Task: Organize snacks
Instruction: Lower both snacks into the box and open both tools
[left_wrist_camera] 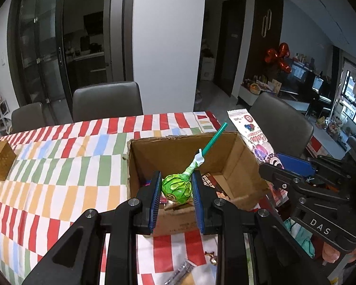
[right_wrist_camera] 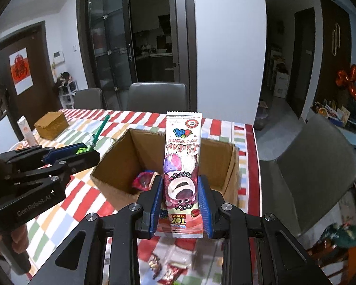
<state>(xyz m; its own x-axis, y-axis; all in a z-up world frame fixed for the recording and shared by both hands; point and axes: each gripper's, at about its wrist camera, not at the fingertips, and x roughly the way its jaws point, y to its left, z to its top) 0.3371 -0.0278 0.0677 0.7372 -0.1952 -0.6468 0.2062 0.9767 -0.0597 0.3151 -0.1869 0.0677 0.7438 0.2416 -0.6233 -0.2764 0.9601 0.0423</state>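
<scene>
Striped tablecloth [left_wrist_camera: 59,166], lollipop [left_wrist_camera: 176,187] clamped in left tool [left_wrist_camera: 175,197] above box [left_wrist_camera: 232,161]

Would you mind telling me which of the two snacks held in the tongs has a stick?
The green lollipop in the left tongs: its teal stick points up over the cardboard box. The pink packet in the right tongs is flat, stickless.

Home dining room: clothed table [left_wrist_camera: 59,166], chairs [left_wrist_camera: 106,101].

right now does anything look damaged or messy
The cardboard box has a ragged, torn top edge at the back. A few loose wrapped sweets lie scattered on the tablecloth outside it, near the camera.
</scene>
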